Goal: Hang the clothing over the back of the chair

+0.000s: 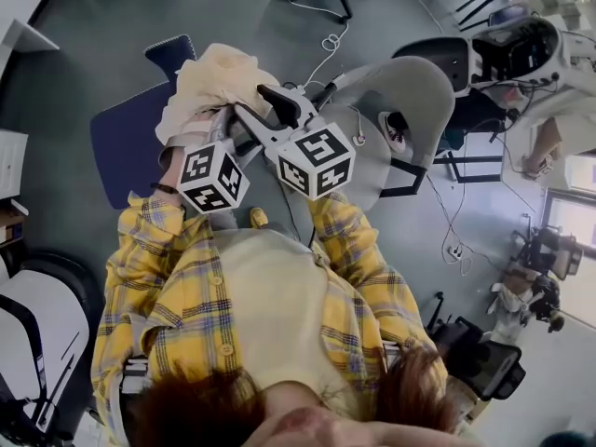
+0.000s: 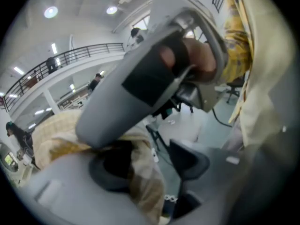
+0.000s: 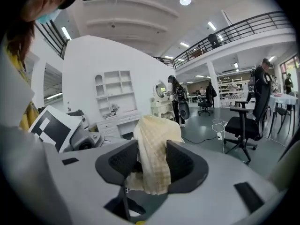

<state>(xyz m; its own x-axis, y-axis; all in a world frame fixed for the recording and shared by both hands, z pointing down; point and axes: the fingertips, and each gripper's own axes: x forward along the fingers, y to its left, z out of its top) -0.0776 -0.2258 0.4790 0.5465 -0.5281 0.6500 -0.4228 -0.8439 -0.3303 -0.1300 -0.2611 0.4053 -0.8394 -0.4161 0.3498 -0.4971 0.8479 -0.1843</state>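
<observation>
The cream checked clothing point(image 1: 216, 80) is bunched over the tips of both grippers, just beside the back of a blue chair point(image 1: 126, 142). In the left gripper view it drapes over the left finger point(image 2: 112, 170) and hangs between the jaws, with a strip of floor showing beside the right finger; my left gripper point(image 2: 150, 161) is open. The right gripper's grey body point(image 2: 140, 78) lies across that view, on top of the cloth. My right gripper point(image 3: 146, 161) stands open, and a fold of the clothing point(image 3: 154, 149) hangs loose between its pads. What carries the cloth's top is hidden.
A grey chair point(image 1: 410, 91) stands right of the grippers, with cables on the floor around it. Black office chairs point(image 3: 243, 125) and several people are farther off in the hall. White desks edge the left side point(image 1: 14, 26).
</observation>
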